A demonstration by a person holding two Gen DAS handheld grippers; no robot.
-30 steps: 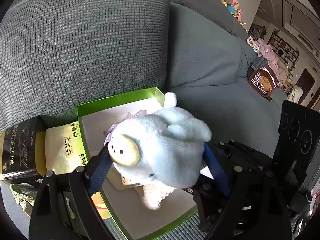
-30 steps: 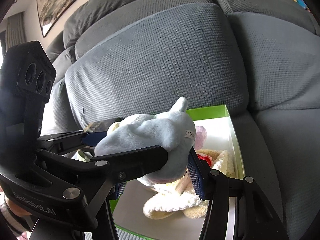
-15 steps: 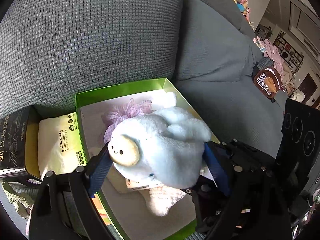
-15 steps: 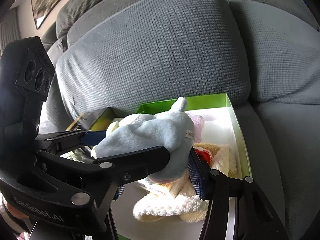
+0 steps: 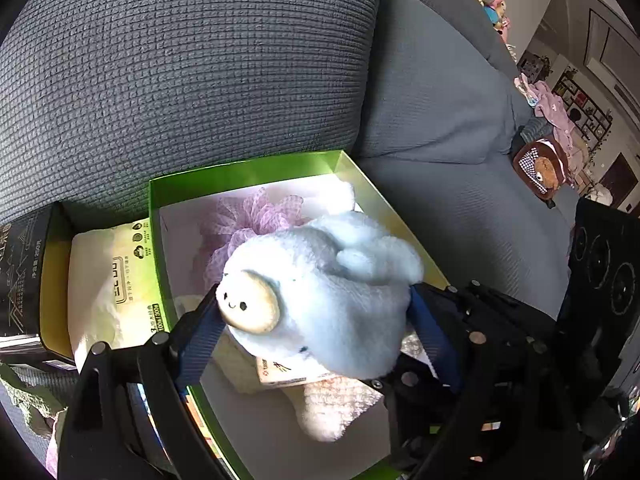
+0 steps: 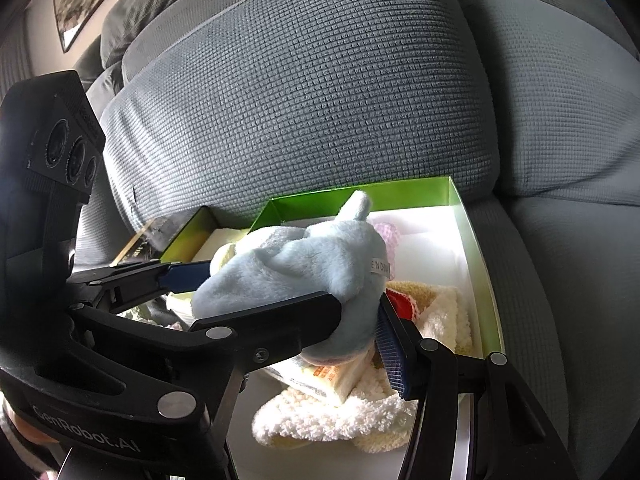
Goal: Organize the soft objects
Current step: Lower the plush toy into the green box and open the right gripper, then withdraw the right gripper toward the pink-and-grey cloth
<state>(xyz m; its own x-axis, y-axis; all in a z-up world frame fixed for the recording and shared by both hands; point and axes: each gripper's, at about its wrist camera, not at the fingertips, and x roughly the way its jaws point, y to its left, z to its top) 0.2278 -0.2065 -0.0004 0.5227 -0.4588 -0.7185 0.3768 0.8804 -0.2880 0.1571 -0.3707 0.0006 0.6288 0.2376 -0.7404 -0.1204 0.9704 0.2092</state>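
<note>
Both tools have sunk toward the green box (image 5: 248, 172) — left tool (image 5: 316, 312) opening, right tool (image 6: 360, 320) clamped — sharing the blue plush (image 5: 328, 300).

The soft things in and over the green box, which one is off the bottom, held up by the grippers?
The pale blue plush toy. Both grippers clamp it above the green box, while the pink mesh pouf and cream fluffy cloth lie inside.

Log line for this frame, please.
held: pale blue plush sheep | by: left gripper, right gripper | over: green cardboard box | released: no
</note>
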